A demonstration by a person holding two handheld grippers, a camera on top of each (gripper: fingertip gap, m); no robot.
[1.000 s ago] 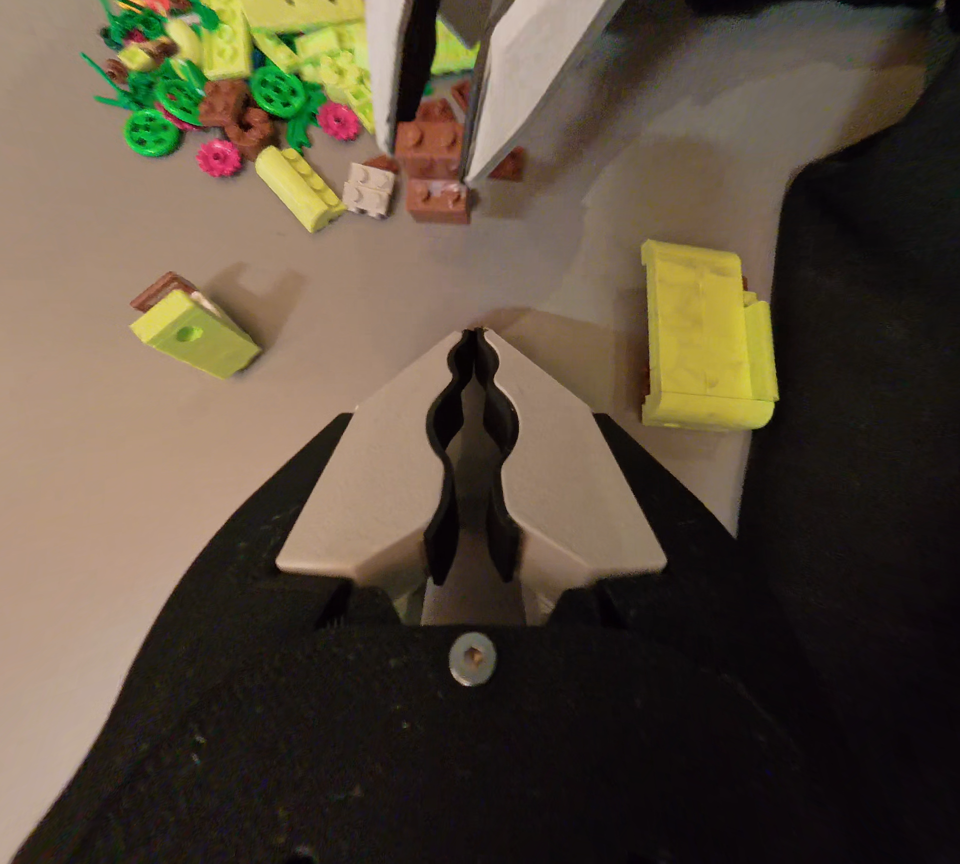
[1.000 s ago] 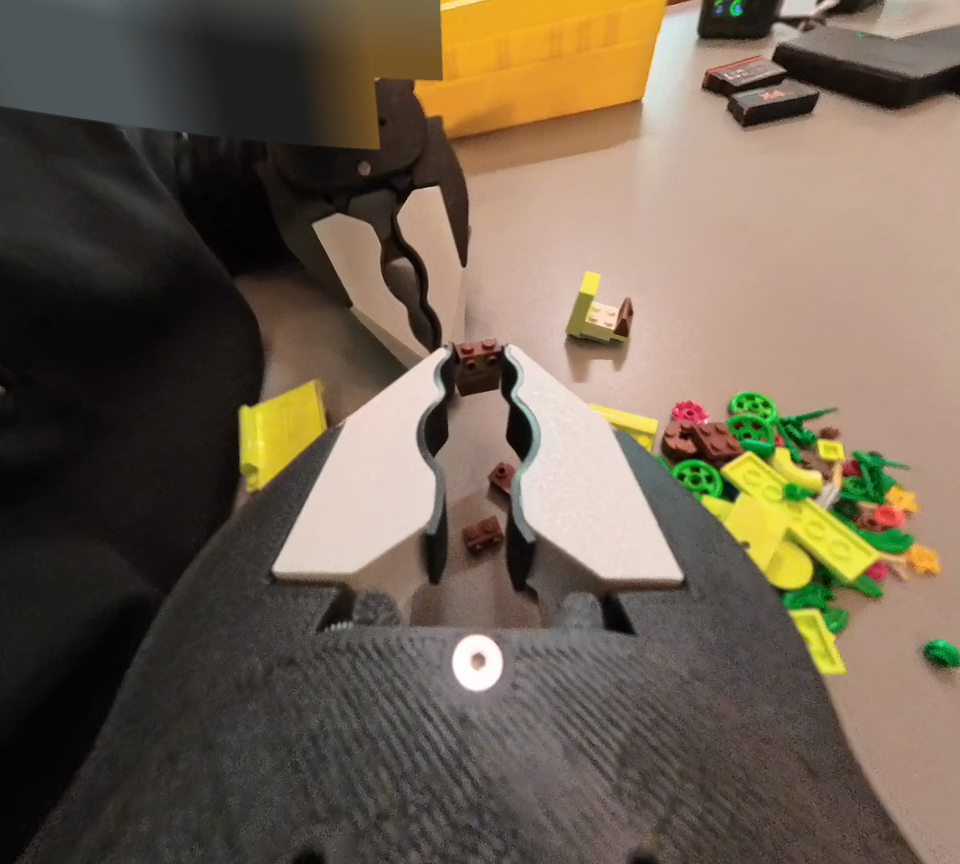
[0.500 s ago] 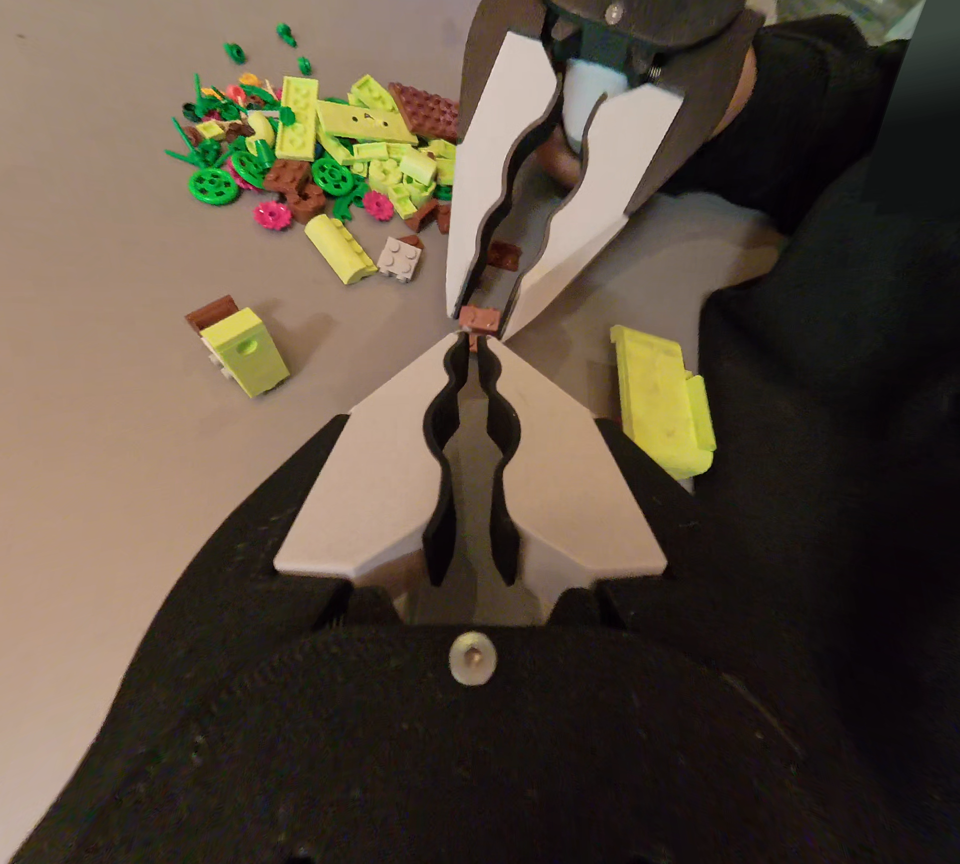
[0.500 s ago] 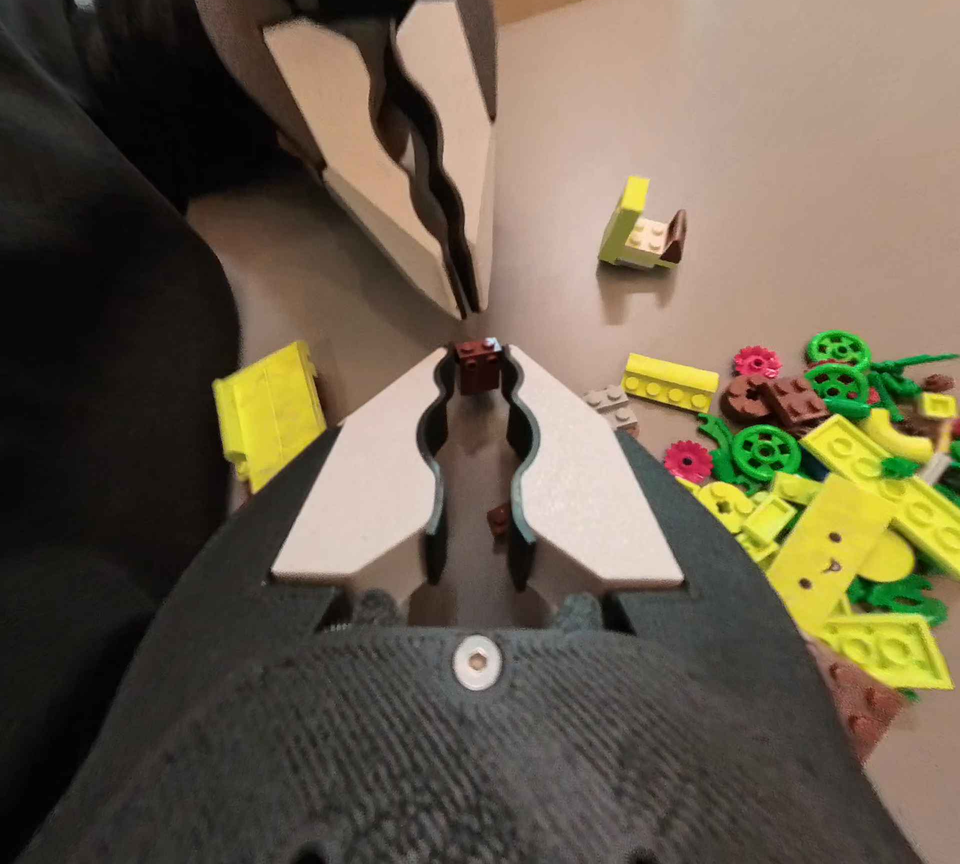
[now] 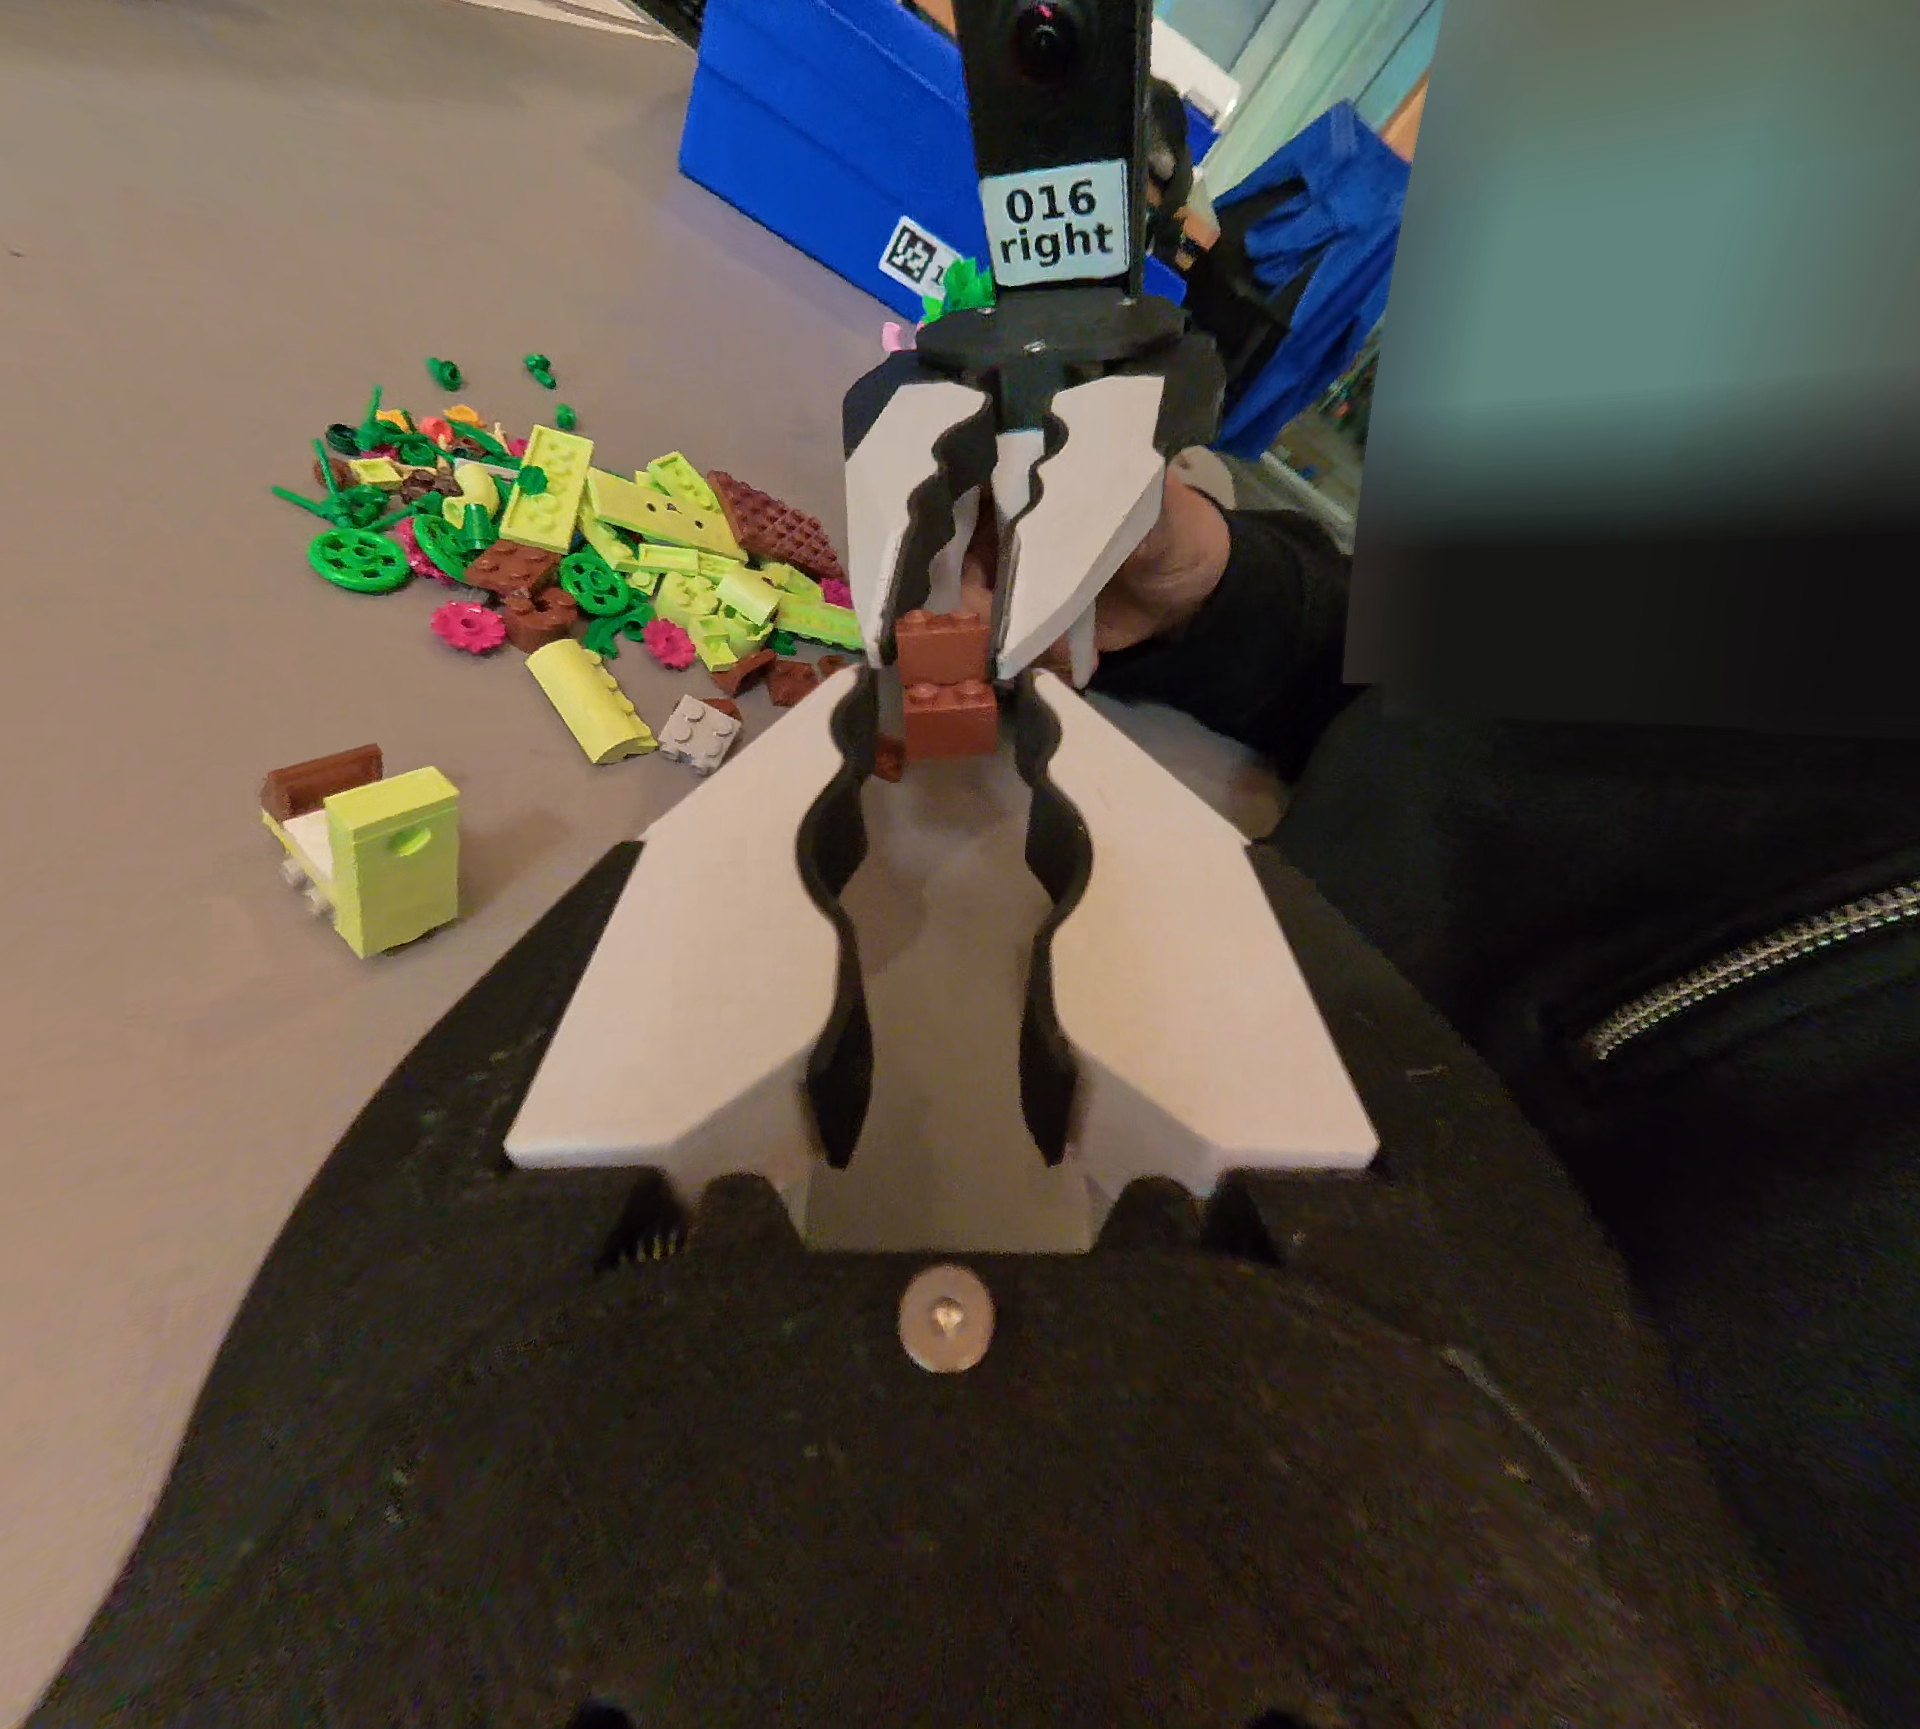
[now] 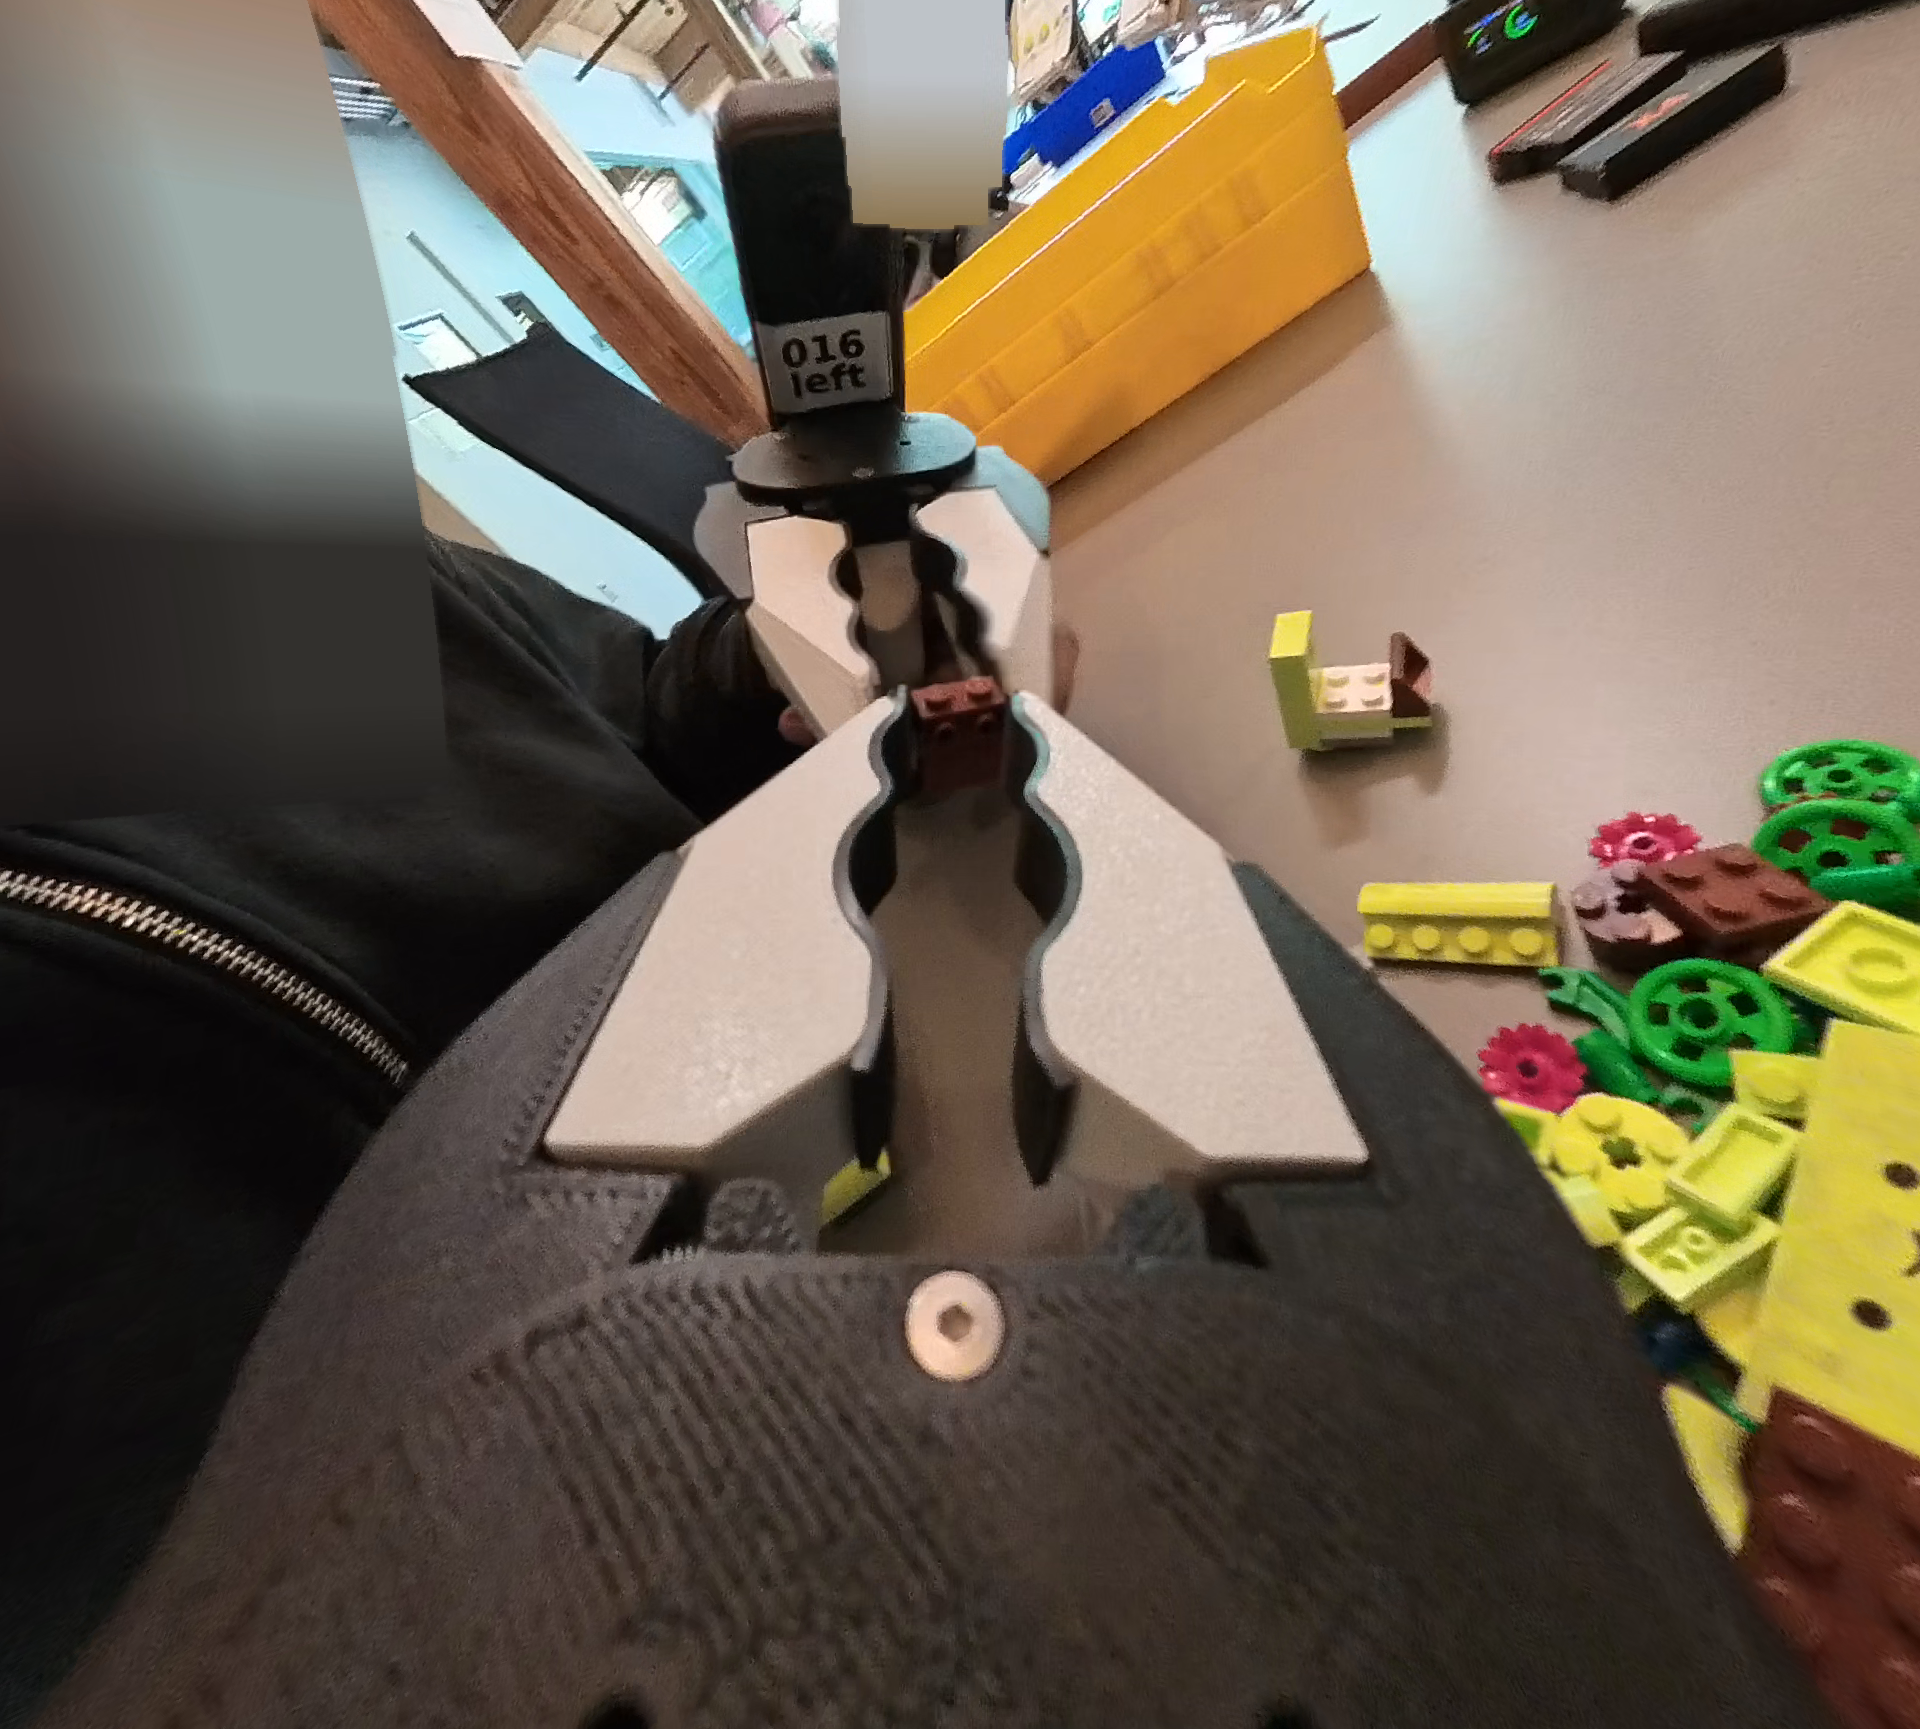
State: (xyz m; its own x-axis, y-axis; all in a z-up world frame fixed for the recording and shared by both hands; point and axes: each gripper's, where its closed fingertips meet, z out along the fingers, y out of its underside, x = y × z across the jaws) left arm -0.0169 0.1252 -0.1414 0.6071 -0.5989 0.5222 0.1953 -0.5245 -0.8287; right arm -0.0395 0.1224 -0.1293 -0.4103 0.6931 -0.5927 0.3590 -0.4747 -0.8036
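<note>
Two grippers meet tip to tip above the near edge of the grey table point(image 5: 208, 225). The right gripper point(image 6: 961, 713) is clenched on a small brown brick piece point(image 5: 948, 692), grasping its upper part. The left gripper point(image 5: 945, 692), whose jaws were pressed together a moment ago, now has them parted around the lower part; whether they already press on it I cannot tell. Both have risen from the table since then. The loose brick pile point(image 5: 582, 536) lies farther in, and a lime and brown build point(image 5: 384, 848) stands apart from it.
</note>
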